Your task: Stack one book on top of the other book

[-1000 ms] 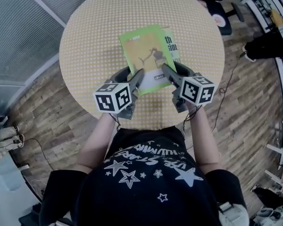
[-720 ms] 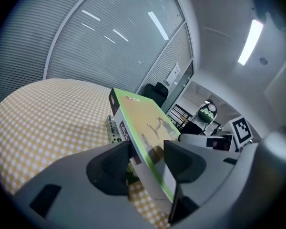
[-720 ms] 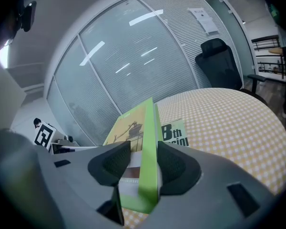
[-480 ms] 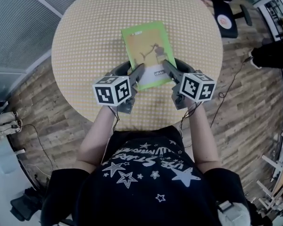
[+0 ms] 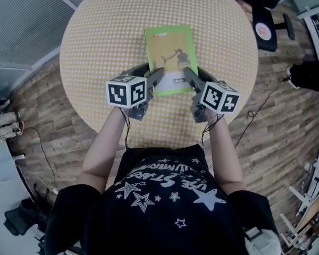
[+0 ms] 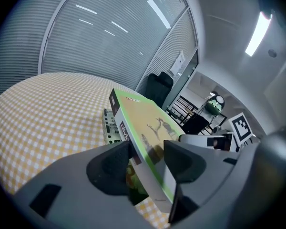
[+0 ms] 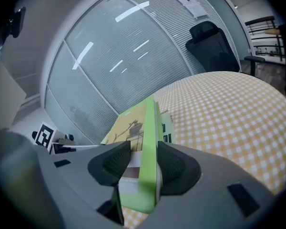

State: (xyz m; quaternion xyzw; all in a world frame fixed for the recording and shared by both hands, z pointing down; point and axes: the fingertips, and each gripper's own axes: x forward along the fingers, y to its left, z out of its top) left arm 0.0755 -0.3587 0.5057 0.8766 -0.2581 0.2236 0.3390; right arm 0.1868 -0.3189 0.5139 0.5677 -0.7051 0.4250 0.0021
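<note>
Head view shows a round bench [image 5: 106,47] covered in a yellow-and-white checked cloth. A green book [image 5: 170,57] sits over its middle, its long side running away from the person. The left hand-held gripper [image 5: 155,78] grips the book's near left corner and the right hand-held gripper [image 5: 189,76] grips its near right corner. In the left gripper view the jaws of the left hand-held gripper [image 6: 148,159] are closed on the book, one pad on the cover and one underneath. The right gripper view shows the right hand-held gripper [image 7: 143,163] clamping the opposite edge the same way. A second book [image 6: 109,125] with pale, printed sides lies flat on the cloth directly below the green one. Its edge only peeks out in the two gripper views, and whether the upper book touches it cannot be told. The rest of the cloth around the books is bare. The bench stands on a wood-plank floor [image 5: 42,116], where thin cables [image 5: 37,142] trail at the left. A curved glass wall with blinds [image 7: 119,66] runs behind the bench, and a black office chair [image 7: 212,42] stands just beyond its far edge. The person's bare forearms reach forward from a dark shirt printed with stars [image 5: 165,195].
</note>
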